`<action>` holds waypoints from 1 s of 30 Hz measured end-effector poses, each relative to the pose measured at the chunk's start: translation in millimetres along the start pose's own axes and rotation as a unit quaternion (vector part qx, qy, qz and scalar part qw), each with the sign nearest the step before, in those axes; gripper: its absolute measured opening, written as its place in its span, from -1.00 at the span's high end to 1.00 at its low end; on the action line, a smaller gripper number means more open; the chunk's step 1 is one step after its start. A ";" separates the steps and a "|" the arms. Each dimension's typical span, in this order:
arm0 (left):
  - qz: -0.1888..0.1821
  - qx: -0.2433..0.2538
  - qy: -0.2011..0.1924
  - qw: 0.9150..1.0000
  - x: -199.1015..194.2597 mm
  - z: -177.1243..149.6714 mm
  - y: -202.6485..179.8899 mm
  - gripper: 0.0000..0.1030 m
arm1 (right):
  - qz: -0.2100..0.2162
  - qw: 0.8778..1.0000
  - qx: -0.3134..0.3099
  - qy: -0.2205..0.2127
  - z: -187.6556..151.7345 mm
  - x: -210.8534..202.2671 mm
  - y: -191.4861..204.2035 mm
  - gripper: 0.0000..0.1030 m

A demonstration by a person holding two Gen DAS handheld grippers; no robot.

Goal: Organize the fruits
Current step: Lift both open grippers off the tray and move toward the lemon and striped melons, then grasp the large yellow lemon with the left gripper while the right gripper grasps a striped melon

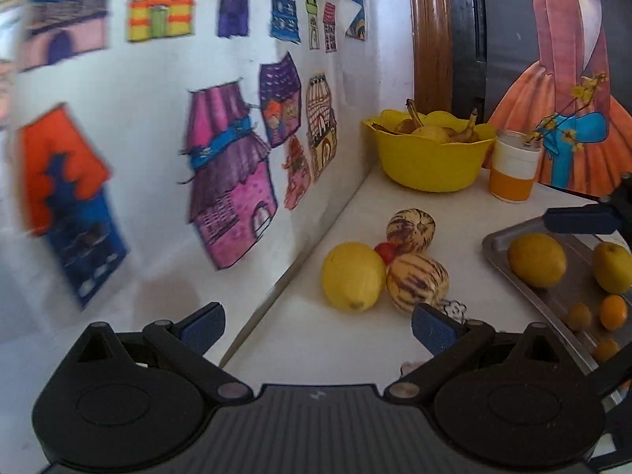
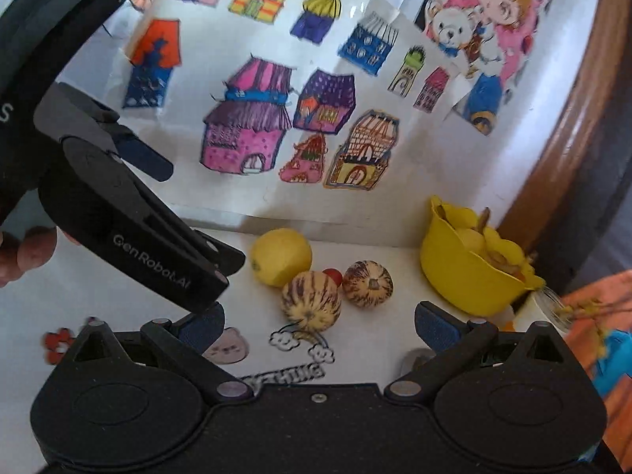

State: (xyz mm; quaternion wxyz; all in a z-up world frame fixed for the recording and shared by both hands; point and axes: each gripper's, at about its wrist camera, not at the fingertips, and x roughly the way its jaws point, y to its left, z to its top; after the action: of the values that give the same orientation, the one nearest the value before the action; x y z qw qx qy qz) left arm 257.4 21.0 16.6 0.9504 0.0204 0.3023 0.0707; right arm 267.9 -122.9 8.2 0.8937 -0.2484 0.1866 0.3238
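Note:
A yellow lemon (image 1: 352, 276), two striped pepino melons (image 1: 416, 282) (image 1: 410, 228) and a small red tomato (image 1: 386, 252) lie together on the white table by the wall. They also show in the right wrist view: the lemon (image 2: 281, 256), a near melon (image 2: 311, 301), a far melon (image 2: 367, 282). A metal tray (image 1: 513, 272) at the right holds two lemons (image 1: 537, 260) and small orange fruits (image 1: 613, 311). My left gripper (image 1: 318, 330) is open and empty, short of the pile. My right gripper (image 2: 320, 330) is open and empty, just before the near melon.
A yellow bowl (image 1: 430, 158) with bananas and a pear stands at the back by the wall. A white-and-orange jar (image 1: 513, 166) with twigs stands beside it. The left gripper's body (image 2: 130, 213) crosses the right wrist view at left. Paper drawings cover the wall. Stickers (image 2: 300, 341) lie on the table.

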 end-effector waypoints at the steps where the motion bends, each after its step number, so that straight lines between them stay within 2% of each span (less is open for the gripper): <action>1: 0.002 -0.002 -0.002 1.000 5.4 1.1 -1.2 -0.99 | 0.008 1.000 0.003 0.003 -1.2 6.9 -2.3 -0.94; 5: 0.007 -0.013 0.004 1.000 30.4 6.2 -4.8 -0.91 | 0.019 0.999 0.032 0.004 -6.9 31.7 -12.1 -0.86; 11: -0.009 -0.038 0.013 0.999 56.5 11.4 -5.3 -0.79 | 0.038 0.997 0.068 0.013 -11.4 59.2 -20.1 -0.78; 19: -0.028 -0.081 0.019 0.996 77.5 17.6 0.7 -0.59 | 0.048 0.993 0.104 0.030 -10.5 81.0 -26.0 -0.63; 22: -0.037 -0.085 0.021 0.995 81.1 15.6 1.8 -0.59 | 0.045 0.992 0.108 0.035 -9.3 88.3 -27.4 -0.54; 25: -0.045 -0.090 0.024 0.995 83.1 14.2 1.6 -0.59 | 0.049 0.991 0.115 0.038 -8.1 93.9 -28.3 -0.41; 29: -0.048 -0.097 0.025 0.994 85.1 14.6 2.2 -0.59 | 0.060 0.989 0.128 0.048 -8.6 98.1 -30.2 -0.07; 30: -0.050 -0.102 0.027 0.993 86.2 14.8 2.6 -0.59 | 0.062 0.988 0.133 0.049 -9.1 98.6 -31.3 -0.06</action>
State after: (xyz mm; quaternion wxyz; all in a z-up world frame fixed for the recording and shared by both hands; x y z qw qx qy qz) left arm 335.2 36.3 -20.4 0.9414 -0.0938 0.3195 0.0544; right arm 358.5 -101.0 -37.9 0.8866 -0.1305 0.2871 0.3384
